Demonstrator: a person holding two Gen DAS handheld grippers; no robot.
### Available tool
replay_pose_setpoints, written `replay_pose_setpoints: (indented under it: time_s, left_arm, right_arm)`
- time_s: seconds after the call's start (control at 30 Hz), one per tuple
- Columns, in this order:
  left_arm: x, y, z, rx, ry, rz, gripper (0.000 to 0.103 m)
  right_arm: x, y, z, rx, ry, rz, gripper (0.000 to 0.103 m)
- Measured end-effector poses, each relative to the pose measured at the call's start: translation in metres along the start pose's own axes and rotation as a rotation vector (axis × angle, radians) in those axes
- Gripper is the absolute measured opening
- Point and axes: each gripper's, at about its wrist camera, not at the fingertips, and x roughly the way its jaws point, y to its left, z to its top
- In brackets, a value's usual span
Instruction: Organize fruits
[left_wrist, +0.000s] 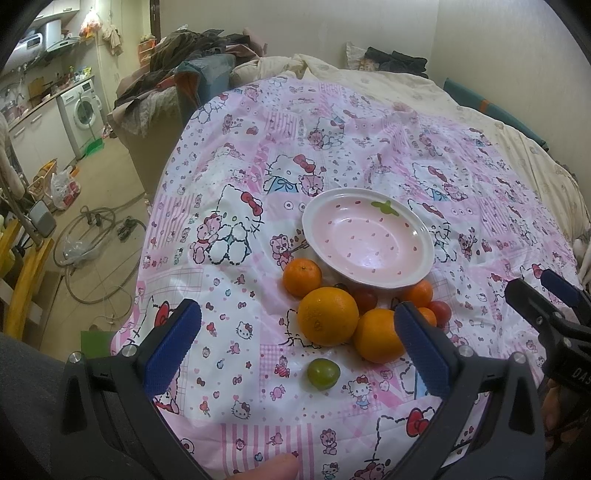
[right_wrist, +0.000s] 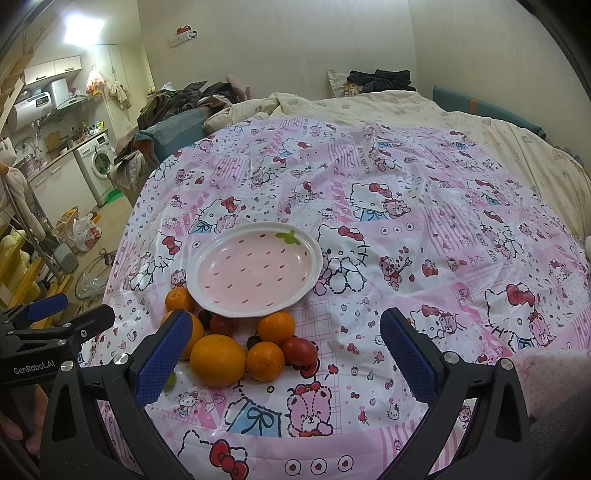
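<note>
An empty pink strawberry-patterned plate (left_wrist: 369, 240) (right_wrist: 255, 267) rests on the pink cartoon-print cloth. Just in front of it lies a cluster of fruit: two large oranges (left_wrist: 328, 316) (right_wrist: 218, 360), several small tangerines (left_wrist: 302, 277) (right_wrist: 276, 326), dark red tomatoes (left_wrist: 440, 310) (right_wrist: 300, 351), and a green fruit (left_wrist: 323, 373) nearest me. My left gripper (left_wrist: 299, 347) hangs open above the near side of the cluster, holding nothing. My right gripper (right_wrist: 286, 350) is open too, over the cloth at the cluster's right side. Each gripper shows at the edge of the other's view.
The cloth (right_wrist: 424, 258) covers a bed with a cream quilt (right_wrist: 406, 107) behind. Piled clothes (left_wrist: 192, 48) lie at the far left of the bed. Left of the bed the floor holds hoses (left_wrist: 96, 229), bags and a washing machine (left_wrist: 83, 109).
</note>
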Motion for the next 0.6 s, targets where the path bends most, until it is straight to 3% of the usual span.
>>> replay_pose_setpoints:
  time_s: [0.6]
  left_arm:
    - [0.0020, 0.0014, -0.0008, -0.001, 0.004, 0.000, 0.103]
  right_arm:
    - [0.0002, -0.0014, 0.0004, 0.000, 0.000, 0.001, 0.103]
